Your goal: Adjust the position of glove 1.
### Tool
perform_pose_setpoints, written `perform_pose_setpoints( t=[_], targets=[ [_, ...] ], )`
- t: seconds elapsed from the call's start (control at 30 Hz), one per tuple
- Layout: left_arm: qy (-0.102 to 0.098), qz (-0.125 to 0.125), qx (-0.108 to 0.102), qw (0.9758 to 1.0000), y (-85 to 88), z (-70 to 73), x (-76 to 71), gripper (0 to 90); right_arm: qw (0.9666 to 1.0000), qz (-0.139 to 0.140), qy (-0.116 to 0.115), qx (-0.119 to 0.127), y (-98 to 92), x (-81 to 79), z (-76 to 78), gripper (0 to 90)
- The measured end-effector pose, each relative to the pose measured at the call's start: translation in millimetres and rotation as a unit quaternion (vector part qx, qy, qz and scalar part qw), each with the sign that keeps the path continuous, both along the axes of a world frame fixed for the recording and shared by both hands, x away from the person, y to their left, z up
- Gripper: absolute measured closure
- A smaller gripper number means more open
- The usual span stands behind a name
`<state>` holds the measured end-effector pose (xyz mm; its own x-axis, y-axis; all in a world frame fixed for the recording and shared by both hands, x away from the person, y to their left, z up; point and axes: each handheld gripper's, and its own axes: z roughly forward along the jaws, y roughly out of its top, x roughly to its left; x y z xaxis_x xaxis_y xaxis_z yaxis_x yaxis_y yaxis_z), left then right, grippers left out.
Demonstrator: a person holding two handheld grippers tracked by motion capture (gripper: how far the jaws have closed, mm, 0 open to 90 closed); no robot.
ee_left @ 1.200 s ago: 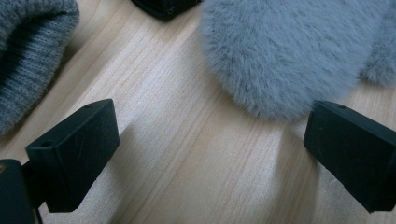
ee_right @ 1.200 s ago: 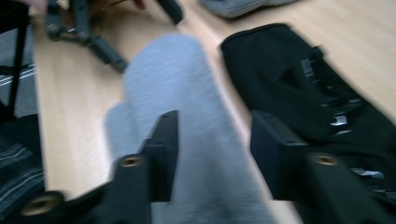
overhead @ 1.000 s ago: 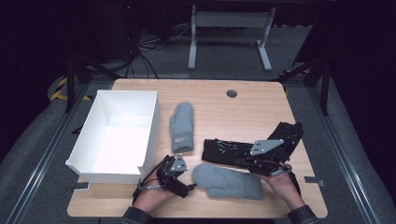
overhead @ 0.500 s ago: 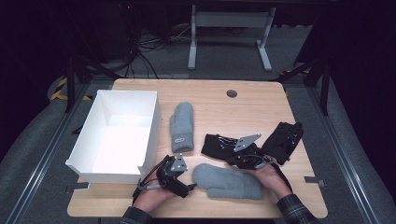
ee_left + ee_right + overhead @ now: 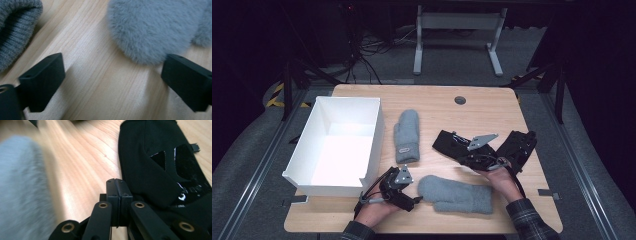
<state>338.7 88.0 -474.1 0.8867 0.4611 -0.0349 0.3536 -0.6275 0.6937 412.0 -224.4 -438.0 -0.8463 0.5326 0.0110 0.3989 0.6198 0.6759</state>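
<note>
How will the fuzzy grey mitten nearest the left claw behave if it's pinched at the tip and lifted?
Probably floppy: the fuzzy grey mitten lies flat and limp on the table, so it should drape from the left claw. Likely light for its size. The deep pile may compress, so a shallow pinch might slip.

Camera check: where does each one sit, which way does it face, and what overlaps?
High view: above the person's side, facing forward-down on the table; forearms and both grippers show.
Left gripper view: between open fingers, facing the fluffy grey mitten.
Right gripper view: along shut fingers, beside the black glove.
Shared: both gripper views see that fluffy grey mitten.
</note>
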Motion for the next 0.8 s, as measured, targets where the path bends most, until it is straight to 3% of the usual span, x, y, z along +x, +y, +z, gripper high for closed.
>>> perform_pose_setpoints(
  t=[0.2,0.33,0.5,0.6,0.8],
  targets=[
    [0.013,0.009,-0.012,0.9998,4.1,14.8,-10.8,26.6,0.9996,-0.002,-0.006,0.026,-22.2,-18.5,12.4,90.0],
    [0.032,-0.016,-0.023,0.9991,1.4,23.2,-20.7,54.1,0.9996,-0.002,-0.003,0.027,-33.9,-28.7,13.6,90.0],
    [0.044,-0.063,-0.017,0.9969,-15.6,25.3,-31.0,82.5,0.9997,-0.007,0.011,0.023,-49.0,-39.5,7.6,90.0],
    [0.047,-0.072,-0.009,0.9963,-22.1,25.3,-31.5,89.9,0.9996,-0.007,0.016,0.022,-55.3,-46.1,5.9,90.0],
    [0.053,-0.051,0.014,0.9972,-35.0,21.5,-27.5,90.0,0.9992,-0.002,0.035,0.017,-60.2,-56.7,-1.3,90.0]
  ],
)
